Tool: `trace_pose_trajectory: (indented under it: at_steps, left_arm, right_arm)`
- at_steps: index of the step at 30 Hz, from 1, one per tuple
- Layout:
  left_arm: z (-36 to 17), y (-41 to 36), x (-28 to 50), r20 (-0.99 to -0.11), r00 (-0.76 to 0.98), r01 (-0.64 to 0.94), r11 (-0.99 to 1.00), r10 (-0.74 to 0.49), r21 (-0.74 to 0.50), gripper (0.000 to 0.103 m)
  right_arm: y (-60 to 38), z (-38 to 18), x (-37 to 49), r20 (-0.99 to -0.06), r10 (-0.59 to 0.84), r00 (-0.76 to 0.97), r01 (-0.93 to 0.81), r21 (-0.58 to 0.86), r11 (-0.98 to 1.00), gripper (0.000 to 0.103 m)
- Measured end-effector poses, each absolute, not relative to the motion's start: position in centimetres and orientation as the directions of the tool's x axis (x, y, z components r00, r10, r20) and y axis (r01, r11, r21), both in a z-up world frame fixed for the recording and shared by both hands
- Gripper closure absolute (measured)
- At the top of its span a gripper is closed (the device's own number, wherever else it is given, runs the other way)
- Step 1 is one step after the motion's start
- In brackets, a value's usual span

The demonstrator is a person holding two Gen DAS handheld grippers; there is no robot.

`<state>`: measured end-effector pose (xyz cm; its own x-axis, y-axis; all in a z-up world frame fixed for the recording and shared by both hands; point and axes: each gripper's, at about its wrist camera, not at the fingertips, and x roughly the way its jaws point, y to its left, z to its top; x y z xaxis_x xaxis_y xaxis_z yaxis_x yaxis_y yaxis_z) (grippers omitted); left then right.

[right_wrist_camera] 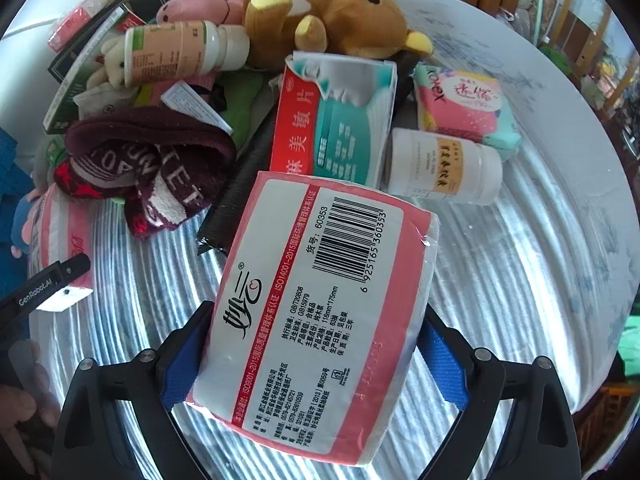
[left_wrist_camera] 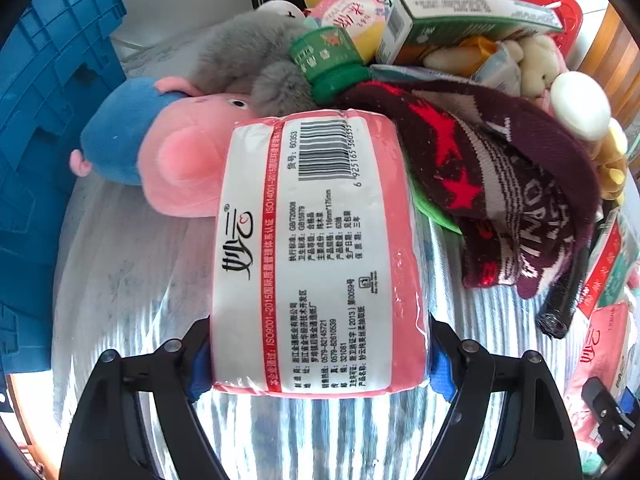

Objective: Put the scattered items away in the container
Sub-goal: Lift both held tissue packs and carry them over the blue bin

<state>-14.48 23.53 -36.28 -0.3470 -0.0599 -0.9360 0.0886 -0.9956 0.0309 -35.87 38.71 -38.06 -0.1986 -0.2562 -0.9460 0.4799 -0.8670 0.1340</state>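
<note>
Both tongs were clamped on packs of tissues. Left tongs (left_wrist_camera: pixel 320 364) held a pink and white tissue pack (left_wrist_camera: pixel 316 256) by its sides, with the blue pads (left_wrist_camera: pixel 440 372) pressed on the wrapper. Right tongs (right_wrist_camera: pixel 316 364) held another pink and white pack (right_wrist_camera: pixel 316 312) the same way, a bit tilted, and its blue pads (right_wrist_camera: pixel 440 360) touched the wrapper too.

Each pack was up over a round table (left_wrist_camera: pixel 120 264) with a shiny striped cover. A blue crate (left_wrist_camera: pixel 44 120) stood at the left edge of the left view, beside the table.

Behind the left pack lay a pink pig toy (left_wrist_camera: pixel 180 152) with a blue body, touching the pack's top corner. A gray fluffy toy (left_wrist_camera: pixel 248 60) lay just behind the pig. A dark red knit hat (left_wrist_camera: pixel 500 184) with red stars lay to the right of the pack, and a green bottle (left_wrist_camera: pixel 328 64) lay on its side near the gray toy.

In the right view, a red and green box (right_wrist_camera: pixel 332 120) with a torn top sat just behind the pack. A white bottle (right_wrist_camera: pixel 444 166) lay beside that box. A brown bear toy (right_wrist_camera: pixel 340 12) lay farther back, and a pink packet (right_wrist_camera: pixel 460 108) was near the white bottle.
</note>
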Motion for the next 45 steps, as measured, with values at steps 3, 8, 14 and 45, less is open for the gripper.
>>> trace_pose_trajectory:
  at_steps: [3,8,14,45]
  left_arm:
    - [-35.8,22.4,-14.6,-0.930,-0.363,0.091,-0.996,-0.052,0.020,0.021]
    - [-34.6,22.8,-14.8,-0.920,-0.390,0.096,-0.995,-0.041,0.004,0.021]
    - [-33.0,22.7,-12.8,-0.907,-0.420,0.100,-0.995,-0.033,-0.010,0.021]
    - [-9.3,21.3,-4.1,-0.763,-0.645,-0.008,-0.998,0.054,-0.063,0.021]
  right_arm:
    - [39.3,-36.9,-35.8,-0.939,-0.273,-0.209,0.484,0.144,-0.863,0.008]
    - [39.8,-35.5,-34.4,-0.926,-0.305,-0.224,0.503,0.158,-0.850,0.008]
    - [39.8,-32.5,-32.6,-0.906,-0.347,-0.241,0.534,0.174,-0.827,0.008]
    - [40.3,-10.9,-24.6,-0.717,-0.575,-0.395,0.686,0.186,-0.703,0.008]
